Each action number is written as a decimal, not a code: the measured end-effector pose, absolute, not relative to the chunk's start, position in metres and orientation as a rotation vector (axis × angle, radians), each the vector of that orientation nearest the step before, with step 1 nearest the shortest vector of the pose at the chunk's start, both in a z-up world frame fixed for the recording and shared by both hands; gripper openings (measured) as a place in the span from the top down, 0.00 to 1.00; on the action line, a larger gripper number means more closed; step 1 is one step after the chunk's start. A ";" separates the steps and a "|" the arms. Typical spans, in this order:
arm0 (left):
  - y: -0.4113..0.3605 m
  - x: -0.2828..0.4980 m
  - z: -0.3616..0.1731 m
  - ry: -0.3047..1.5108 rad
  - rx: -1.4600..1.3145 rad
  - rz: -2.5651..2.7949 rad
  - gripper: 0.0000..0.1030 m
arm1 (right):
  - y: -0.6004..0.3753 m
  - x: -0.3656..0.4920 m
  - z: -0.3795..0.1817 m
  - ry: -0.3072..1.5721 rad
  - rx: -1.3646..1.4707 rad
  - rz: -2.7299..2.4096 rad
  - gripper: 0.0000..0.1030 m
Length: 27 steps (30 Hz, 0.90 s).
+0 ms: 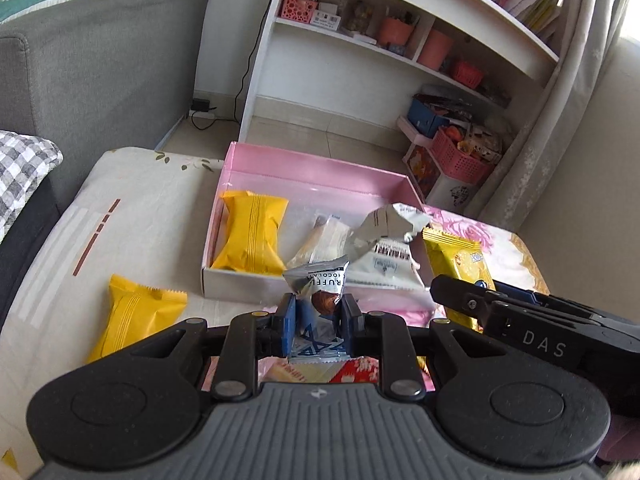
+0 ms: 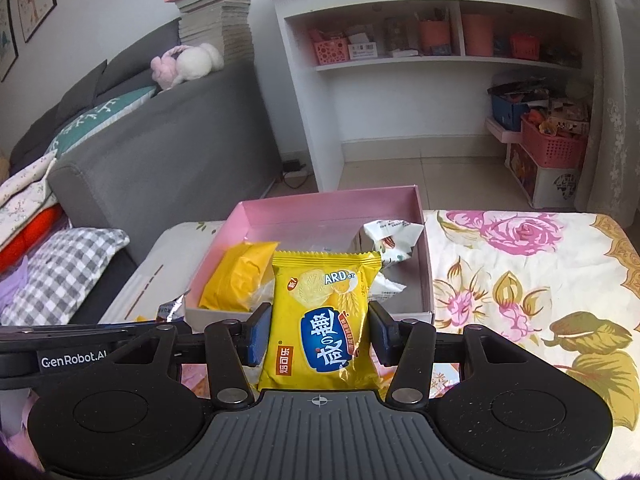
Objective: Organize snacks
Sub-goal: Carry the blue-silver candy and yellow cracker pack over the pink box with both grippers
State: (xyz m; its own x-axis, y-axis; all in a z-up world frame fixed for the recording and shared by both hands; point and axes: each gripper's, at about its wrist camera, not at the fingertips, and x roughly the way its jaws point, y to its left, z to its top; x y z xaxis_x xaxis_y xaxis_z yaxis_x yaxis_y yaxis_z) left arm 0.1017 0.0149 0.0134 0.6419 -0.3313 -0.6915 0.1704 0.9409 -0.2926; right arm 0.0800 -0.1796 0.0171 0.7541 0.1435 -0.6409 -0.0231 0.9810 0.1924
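A pink box [image 1: 320, 168] stands open on the table and also shows in the right wrist view [image 2: 332, 208]. It holds a yellow snack pack [image 1: 250, 236], a pale wrapped bar [image 1: 326, 240] and a silver-white pack [image 1: 390, 228]. My left gripper [image 1: 319, 310] is shut on a silver truffle chocolate wrapper [image 1: 320, 280], just before the box's near wall. My right gripper [image 2: 319, 338] is shut on a yellow cracker packet [image 2: 320, 316], held upright at the box's near edge. The packet also shows in the left wrist view [image 1: 460, 264].
Another yellow pack [image 1: 136, 312] lies on the table left of the box. More wrappers [image 1: 316, 360] lie under my left gripper. A grey sofa [image 1: 100, 60] stands at left. A white shelf unit [image 2: 432, 60] is behind. A floral cloth [image 2: 520, 272] covers the table's right side.
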 end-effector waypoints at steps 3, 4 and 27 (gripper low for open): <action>0.012 0.107 0.014 0.813 -0.230 -0.284 0.80 | -0.180 0.087 0.016 0.696 0.179 0.090 0.52; 0.011 0.108 0.014 0.802 -0.233 -0.285 0.80 | -0.181 0.088 0.016 0.692 0.179 0.089 0.52; -0.028 0.186 -0.010 0.693 -0.044 -0.320 0.80 | -0.240 0.177 -0.013 0.655 0.395 0.178 0.52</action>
